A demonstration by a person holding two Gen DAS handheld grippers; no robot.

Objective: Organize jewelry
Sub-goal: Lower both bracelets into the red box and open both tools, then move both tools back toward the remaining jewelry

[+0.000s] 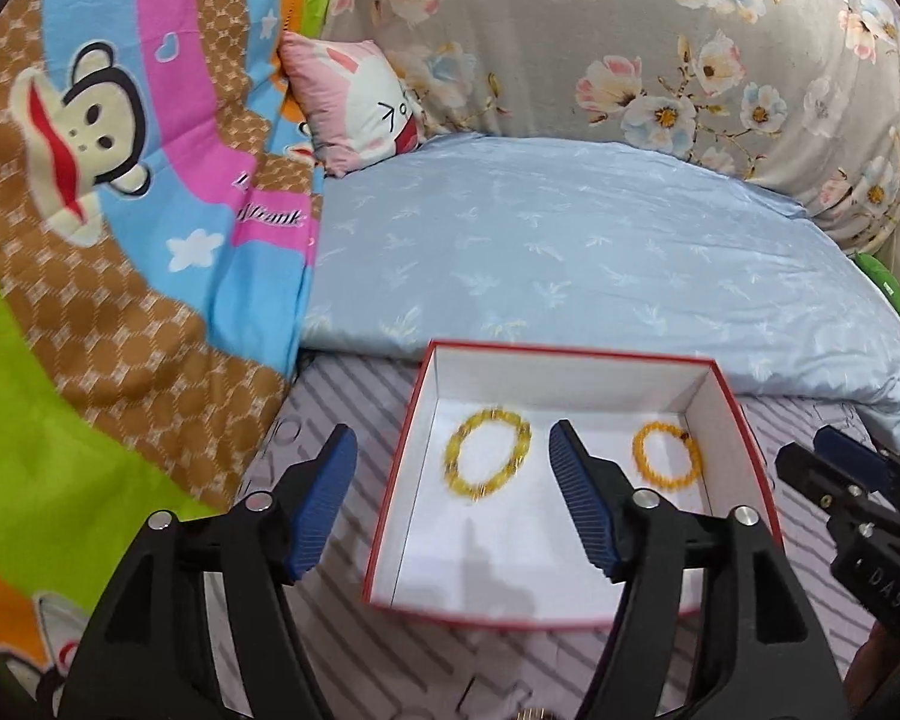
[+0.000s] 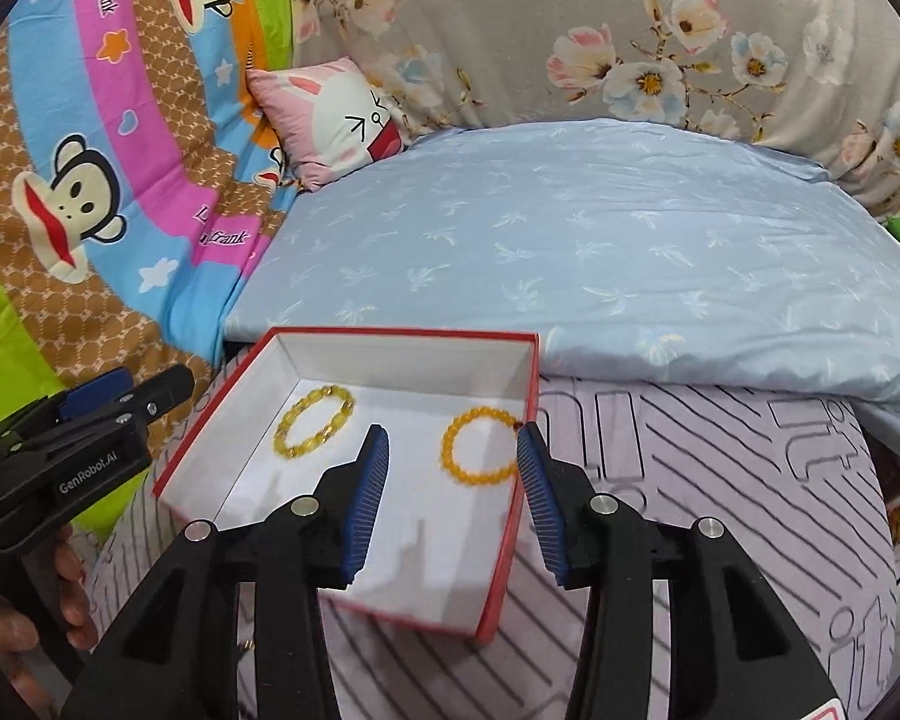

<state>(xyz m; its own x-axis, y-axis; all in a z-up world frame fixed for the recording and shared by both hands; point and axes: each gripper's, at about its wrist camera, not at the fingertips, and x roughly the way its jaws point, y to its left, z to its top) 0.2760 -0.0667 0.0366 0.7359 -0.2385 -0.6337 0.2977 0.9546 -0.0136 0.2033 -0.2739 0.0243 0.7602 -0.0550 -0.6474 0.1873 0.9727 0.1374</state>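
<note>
A red box (image 1: 570, 353) (image 2: 402, 333) with a white inside lies open on the striped lilac sheet. Two bead bracelets lie flat in it. One is a pale yellow bracelet (image 1: 448, 457) (image 2: 278, 437) on the left. The other is a smaller orange-yellow bracelet (image 1: 637, 456) (image 2: 447, 450) on the right. My left gripper (image 1: 453, 438) hovers open over the box's left side, above the pale yellow bracelet, with nothing between its blue pads. My right gripper (image 2: 453, 435) stands open around the orange-yellow bracelet's place, above it, pads not touching it. Each gripper also shows at the edge of the other's view.
A light blue pillow (image 1: 570, 252) lies just behind the box. A floral grey duvet (image 1: 630, 30) is piled at the back, and a cartoon monkey quilt (image 1: 120, 180) and a pink rabbit cushion (image 1: 354, 102) lie at the left. A person's hand (image 2: 60, 588) holds the left gripper.
</note>
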